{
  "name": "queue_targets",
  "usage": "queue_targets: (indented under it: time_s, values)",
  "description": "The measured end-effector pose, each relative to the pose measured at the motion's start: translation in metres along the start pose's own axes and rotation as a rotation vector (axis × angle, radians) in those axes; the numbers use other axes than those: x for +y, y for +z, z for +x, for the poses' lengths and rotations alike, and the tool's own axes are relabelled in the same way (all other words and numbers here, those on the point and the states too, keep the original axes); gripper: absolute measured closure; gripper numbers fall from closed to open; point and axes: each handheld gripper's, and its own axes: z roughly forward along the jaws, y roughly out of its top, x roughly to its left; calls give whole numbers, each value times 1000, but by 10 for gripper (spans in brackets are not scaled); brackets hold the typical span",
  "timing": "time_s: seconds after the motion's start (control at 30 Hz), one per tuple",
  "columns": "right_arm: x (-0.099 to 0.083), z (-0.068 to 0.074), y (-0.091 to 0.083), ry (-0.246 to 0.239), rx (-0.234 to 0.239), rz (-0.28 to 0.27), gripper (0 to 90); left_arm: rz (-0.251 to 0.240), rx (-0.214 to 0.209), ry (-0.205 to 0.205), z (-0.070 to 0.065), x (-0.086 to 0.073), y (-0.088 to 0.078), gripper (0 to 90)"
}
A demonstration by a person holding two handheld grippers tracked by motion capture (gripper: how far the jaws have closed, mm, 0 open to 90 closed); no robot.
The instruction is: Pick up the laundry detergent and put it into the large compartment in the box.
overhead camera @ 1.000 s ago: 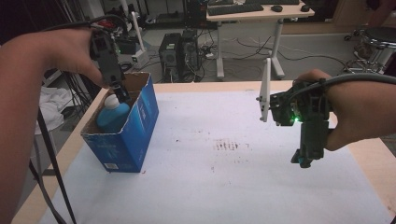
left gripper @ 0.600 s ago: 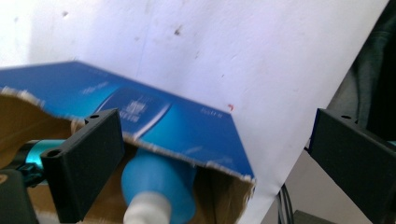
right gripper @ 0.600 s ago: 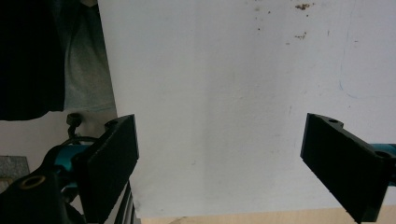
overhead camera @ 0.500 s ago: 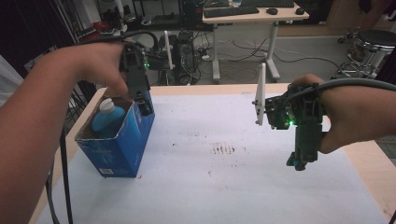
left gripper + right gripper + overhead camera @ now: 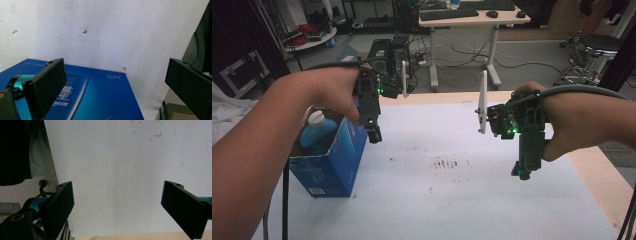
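The left gripper (image 5: pixel 373 134) hangs in the air above the near right corner of an open-topped blue cardboard box (image 5: pixel 331 159), its jaws pointing down; in the left gripper view those jaws stand wide apart with nothing between them, and the box's printed blue side (image 5: pixel 95 97) lies directly beneath them. Inside the box, to the left of that gripper, stands a light blue plastic bottle with a white cap (image 5: pixel 316 129), upright (its lower half is hidden by the box wall). The person's left hand (image 5: pixel 329 95) wraps the gripper's body from above.

Well apart to the right, the right gripper (image 5: pixel 522 171) is held by the person's right hand (image 5: pixel 562 125) above the white paper-covered table (image 5: pixel 447 200), jaws aimed down and slightly toward the person. The right gripper view shows its two black jaws spread wide and empty, bare white table surface (image 5: pixel 117 175) between them. Between the two grippers, on the table, sits a patch of small brownish marks (image 5: pixel 443 162), nearer the right gripper than the left.
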Motion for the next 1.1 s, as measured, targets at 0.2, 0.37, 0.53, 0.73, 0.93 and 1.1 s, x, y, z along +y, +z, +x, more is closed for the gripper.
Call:
queue_targets:
  time_s: [0.2, 0.37, 0.53, 0.73, 0.93, 1.1]
  values:
    - [0, -13, 0, 39, 10, -18, 105, -4, 0, 23, 0, 2, 2, 34]
    - [-5, -18, -4, 59, 8, -27, 104, -13, 2, 38, -4, 8, 2, 35]
    - [-6, -15, -6, 53, 6, -33, 104, -18, -1, 45, -10, 14, -2, 34]
    - [-7, -13, -8, 52, -4, -32, 105, -27, 1, 51, -13, 18, -5, 35]
    - [-9, -14, -8, 24, -4, -20, 104, -34, 8, 47, -11, 17, -8, 34]
    - [-8, -13, -7, 50, 1, -27, 105, -32, 12, 43, -11, 17, -8, 35]
